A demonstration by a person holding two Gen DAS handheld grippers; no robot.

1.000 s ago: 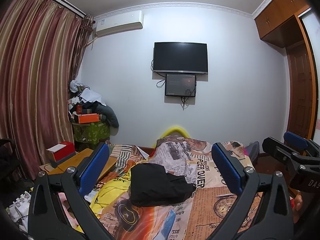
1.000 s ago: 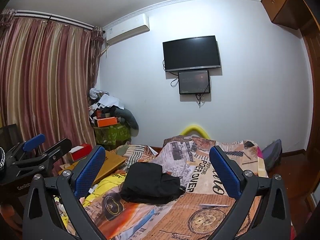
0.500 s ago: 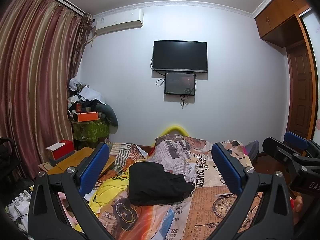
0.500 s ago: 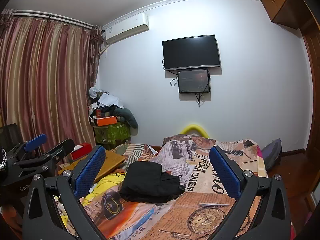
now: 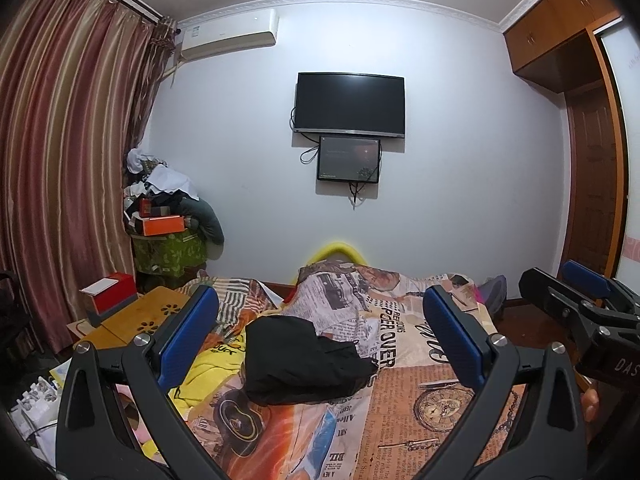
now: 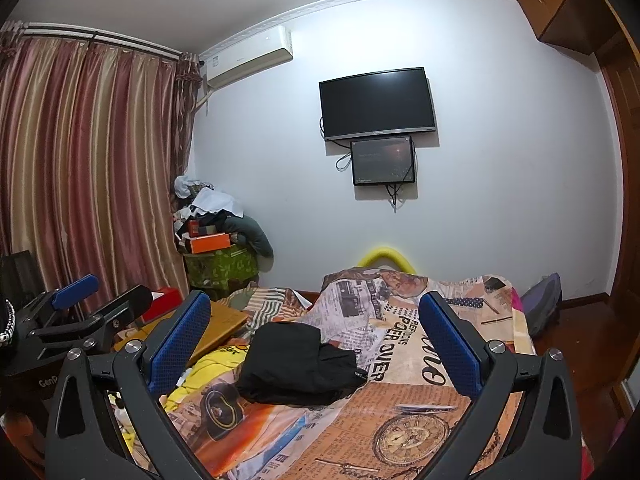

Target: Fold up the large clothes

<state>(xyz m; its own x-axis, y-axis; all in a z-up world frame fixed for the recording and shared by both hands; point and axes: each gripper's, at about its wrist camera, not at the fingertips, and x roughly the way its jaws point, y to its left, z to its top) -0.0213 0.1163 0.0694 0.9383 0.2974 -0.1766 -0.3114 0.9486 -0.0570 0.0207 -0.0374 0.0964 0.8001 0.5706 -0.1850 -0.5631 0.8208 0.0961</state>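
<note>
A crumpled black garment (image 5: 298, 362) lies in the middle of the bed (image 5: 420, 404), on a newspaper-print cover; it also shows in the right wrist view (image 6: 298, 366). A yellow garment (image 5: 212, 368) lies at its left, partly under it. My left gripper (image 5: 320, 332) is open and empty, held above the near end of the bed. My right gripper (image 6: 314, 338) is open and empty too, beside it. Each gripper shows at the edge of the other's view: the right one (image 5: 576, 300), the left one (image 6: 84, 304).
A small wooden table (image 5: 132, 322) with a red box (image 5: 110, 294) stands left of the bed. A pile of boxes and clothes (image 5: 168, 216) fills the far left corner by the curtains (image 5: 60, 160). A TV (image 5: 349, 105) hangs on the far wall. A wardrobe (image 5: 592, 160) is at the right.
Both views have tilted up slightly; the bed and black garment sit a little lower in frame. Both grippers stay open and empty.
</note>
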